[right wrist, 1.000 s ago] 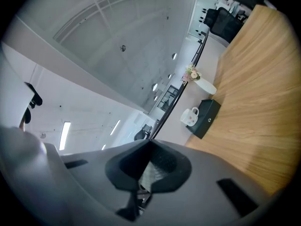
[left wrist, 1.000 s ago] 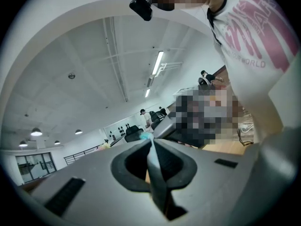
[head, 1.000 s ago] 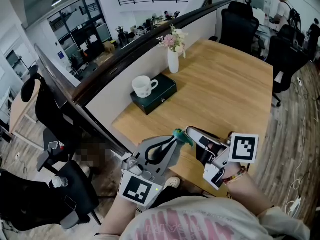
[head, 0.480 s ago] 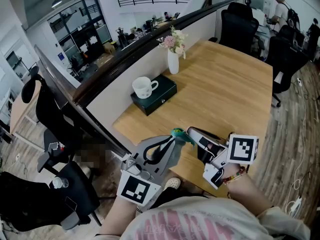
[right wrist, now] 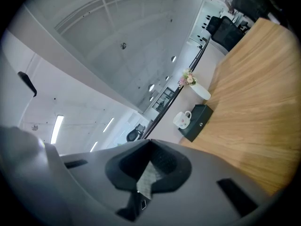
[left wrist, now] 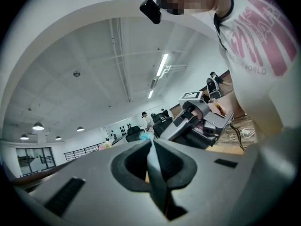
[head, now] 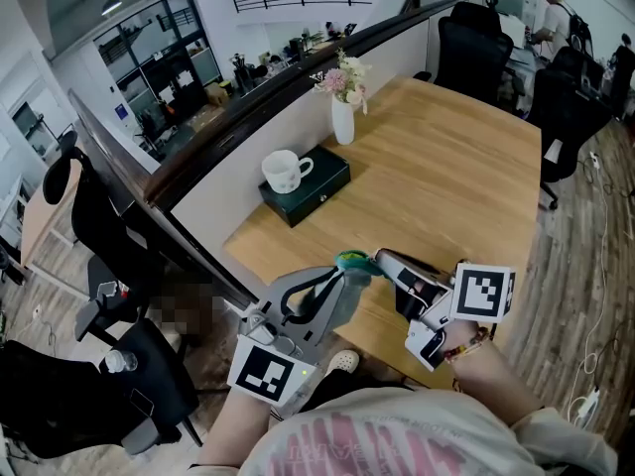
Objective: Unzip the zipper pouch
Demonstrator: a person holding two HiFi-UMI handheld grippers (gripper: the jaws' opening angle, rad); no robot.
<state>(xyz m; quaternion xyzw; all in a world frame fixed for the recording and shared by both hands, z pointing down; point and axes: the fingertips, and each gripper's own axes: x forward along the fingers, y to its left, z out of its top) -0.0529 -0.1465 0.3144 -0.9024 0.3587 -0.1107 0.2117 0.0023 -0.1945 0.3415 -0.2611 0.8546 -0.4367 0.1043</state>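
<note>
A small teal zipper pouch [head: 353, 262] hangs in the air over the near edge of the wooden table [head: 456, 186], between my two grippers. My left gripper [head: 340, 274] comes in from the lower left and is shut on the pouch's fabric; a pale blue strip of pouch [left wrist: 155, 171] runs between the closed jaws of my left gripper [left wrist: 151, 145]. From the right, my right gripper [head: 383, 262] meets the pouch. In its own view my right gripper [right wrist: 149, 149] is shut on a grey woven tab [right wrist: 147, 178] with a small metal piece below it. Most of the pouch is hidden by the jaws.
A white mug [head: 286, 172] stands on a dark green box [head: 316, 188] at the table's far left, beside a white vase with flowers [head: 343, 117]. A low partition wall [head: 248, 157] runs along that side. Black office chairs [head: 474, 53] stand behind the table.
Both grippers and the pouch have drifted slightly up and to the left. The grips look unchanged.
</note>
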